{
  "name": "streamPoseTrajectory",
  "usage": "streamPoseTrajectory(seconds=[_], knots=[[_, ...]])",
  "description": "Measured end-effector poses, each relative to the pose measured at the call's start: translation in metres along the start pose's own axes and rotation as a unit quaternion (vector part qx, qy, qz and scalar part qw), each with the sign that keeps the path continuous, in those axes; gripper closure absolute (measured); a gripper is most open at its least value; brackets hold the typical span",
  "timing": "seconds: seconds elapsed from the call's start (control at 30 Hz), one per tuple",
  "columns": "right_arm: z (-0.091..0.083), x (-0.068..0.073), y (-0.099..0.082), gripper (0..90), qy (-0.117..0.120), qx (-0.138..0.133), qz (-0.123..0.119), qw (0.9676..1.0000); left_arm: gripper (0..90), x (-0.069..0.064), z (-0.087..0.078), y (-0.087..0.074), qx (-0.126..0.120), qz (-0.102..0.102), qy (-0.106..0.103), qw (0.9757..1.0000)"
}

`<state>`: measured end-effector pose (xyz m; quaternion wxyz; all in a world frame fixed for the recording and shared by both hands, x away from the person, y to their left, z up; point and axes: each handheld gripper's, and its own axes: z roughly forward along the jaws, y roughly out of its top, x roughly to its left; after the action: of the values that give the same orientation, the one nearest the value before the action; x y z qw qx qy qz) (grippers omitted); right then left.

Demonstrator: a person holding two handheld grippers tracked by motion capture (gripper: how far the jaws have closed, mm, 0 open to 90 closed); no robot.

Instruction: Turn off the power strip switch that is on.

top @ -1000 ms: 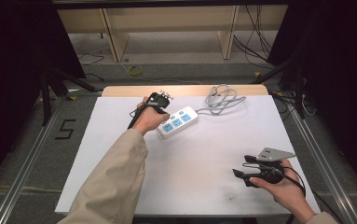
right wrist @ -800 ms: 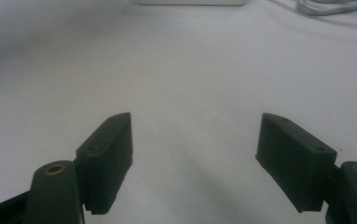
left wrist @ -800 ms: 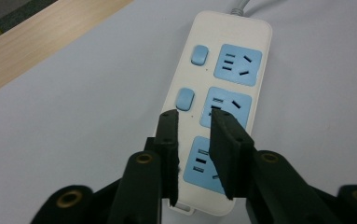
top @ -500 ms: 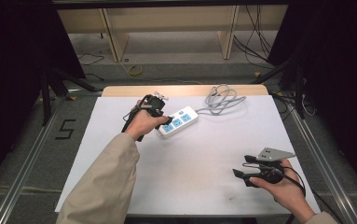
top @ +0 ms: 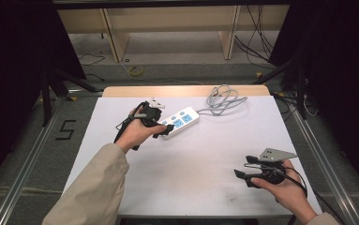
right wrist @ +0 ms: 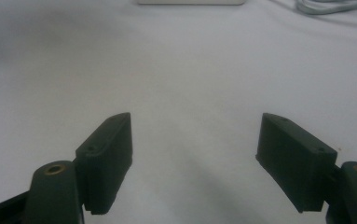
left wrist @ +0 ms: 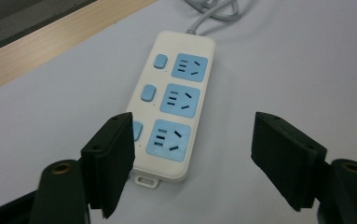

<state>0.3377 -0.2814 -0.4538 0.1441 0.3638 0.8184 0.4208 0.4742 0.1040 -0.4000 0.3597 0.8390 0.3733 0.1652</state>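
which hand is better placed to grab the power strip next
Left, probably. The left gripper sits at the near end of the power strip, its jaws just opened and apart. The right gripper rests far off near the table's front edge.

white table [top: 200,183], wooden shelving [top: 168,21], floor cables [top: 254,44]

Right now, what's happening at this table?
A person works at a white-covered table with a handheld gripper in each hand. The left gripper is at the near end of a white power strip with three blue sockets; its jaws have just been opening and now stand apart, not pressing on it. The strip lies flat, its grey cable coiled toward the far edge. The right gripper rests open near the front right corner, away from the strip.
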Motion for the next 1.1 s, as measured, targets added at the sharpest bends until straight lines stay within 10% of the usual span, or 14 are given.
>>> streamPoseTrajectory(seconds=[0.87, 1.1], knots=[[0.000, -0.001, 0.000, 26.9, 0.001, 0.000, -0.002, 1.0000, 24.5, -0.039, -0.053, -0.097, -0.062, -0.001, -0.009, 0.9980], [-0.002, -0.001, 0.000, 26.7, 0.000, -0.005, -0.001, 1.0000, 23.9, -0.054, -0.063, -0.122, -0.051, 0.025, 0.000, 0.9984]])
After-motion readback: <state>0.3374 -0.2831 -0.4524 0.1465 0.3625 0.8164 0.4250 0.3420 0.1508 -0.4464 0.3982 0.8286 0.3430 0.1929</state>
